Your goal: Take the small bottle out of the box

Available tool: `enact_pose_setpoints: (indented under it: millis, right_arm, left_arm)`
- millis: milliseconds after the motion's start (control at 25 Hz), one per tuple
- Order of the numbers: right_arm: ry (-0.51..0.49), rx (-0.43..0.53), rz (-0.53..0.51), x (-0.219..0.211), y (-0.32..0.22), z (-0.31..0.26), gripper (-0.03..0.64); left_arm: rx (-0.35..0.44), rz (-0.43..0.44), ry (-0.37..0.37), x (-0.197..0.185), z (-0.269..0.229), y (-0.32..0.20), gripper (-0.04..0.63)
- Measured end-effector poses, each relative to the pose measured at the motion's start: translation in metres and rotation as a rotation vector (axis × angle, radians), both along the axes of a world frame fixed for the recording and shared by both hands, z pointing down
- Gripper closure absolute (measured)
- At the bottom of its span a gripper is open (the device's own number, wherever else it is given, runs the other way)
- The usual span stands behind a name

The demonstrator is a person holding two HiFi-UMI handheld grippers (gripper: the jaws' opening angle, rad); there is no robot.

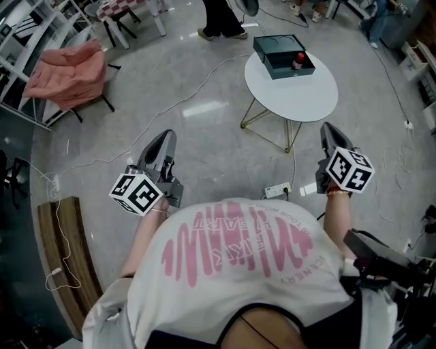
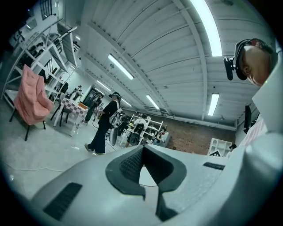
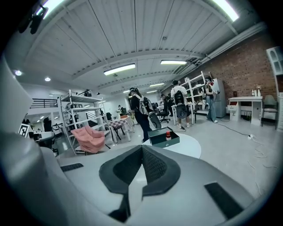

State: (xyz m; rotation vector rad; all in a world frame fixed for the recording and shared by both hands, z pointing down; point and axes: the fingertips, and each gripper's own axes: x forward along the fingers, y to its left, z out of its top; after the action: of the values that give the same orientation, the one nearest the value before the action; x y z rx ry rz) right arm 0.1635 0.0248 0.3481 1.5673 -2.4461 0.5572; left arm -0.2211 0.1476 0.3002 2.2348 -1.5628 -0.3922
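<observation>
Small bottle [image 1: 298,61]: red-capped and upright in the open dark box [image 1: 275,46] on the round white table [image 1: 300,92], well apart from both tools.
Left gripper [image 1: 163,136]: jaws together, nothing held, near the body.
Right gripper [image 1: 330,129]: jaws together, nothing held.
Approach: the person likely needs to step closer, part the right jaws before reaching the box, and descend from above.
Risk: snagging the box wall.

Pink chair [image 1: 68,75] at upper left, beside white shelving [image 1: 20,41]; checkered table [image 1: 126,8] at top edge. Person in dark clothes [image 1: 219,17] standing on grey floor [image 1: 204,157] beyond round white tabletop [image 1: 300,95] on thin gold legs [image 1: 269,129]. White cable [image 1: 170,102] snaking across floor left of tabletop. Power strip [image 1: 277,190] on floor below legs. Wooden bench [image 1: 65,259] at lower left. Brick wall [image 3: 241,66] and ceiling strip lights [image 3: 120,69] in right gripper view
</observation>
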Motion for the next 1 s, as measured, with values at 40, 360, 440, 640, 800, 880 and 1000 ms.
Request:
enact_pose_setpoints:
  millis: [40,360,440,640,800,880,1000]
  right_arm:
    - [-0.003,-0.003,-0.006,0.003,-0.006,0.002,0.614]
    - [-0.015,-0.038,0.022,0.034,-0.029,0.019,0.614]
    - [-0.009,-0.046,0.038,0.041,-0.028,0.024,0.614]
    - [0.002,-0.078,0.074,0.059,-0.027,0.040,0.614]
    - [0.007,-0.128,0.079,0.064,-0.020,0.058,0.614]
    - [0.010,-0.154,0.078,0.064,-0.016,0.067,0.614]
    - [0.013,-0.183,0.086,0.067,-0.011,0.078,0.614]
  left_arm:
    - [0.001,-0.002,0.002,0.003,0.001,-0.006,0.588]
    - [-0.014,0.036,-0.077,0.035,0.005,-0.042,0.588]
    - [-0.023,0.053,-0.075,0.040,0.008,-0.049,0.588]
    - [-0.059,0.080,-0.081,0.051,0.025,-0.067,0.588]
    - [-0.111,0.116,-0.059,0.064,0.045,-0.073,0.588]
    - [-0.132,0.125,-0.056,0.068,0.051,-0.075,0.588]
    - [-0.144,0.140,-0.049,0.072,0.055,-0.083,0.588]
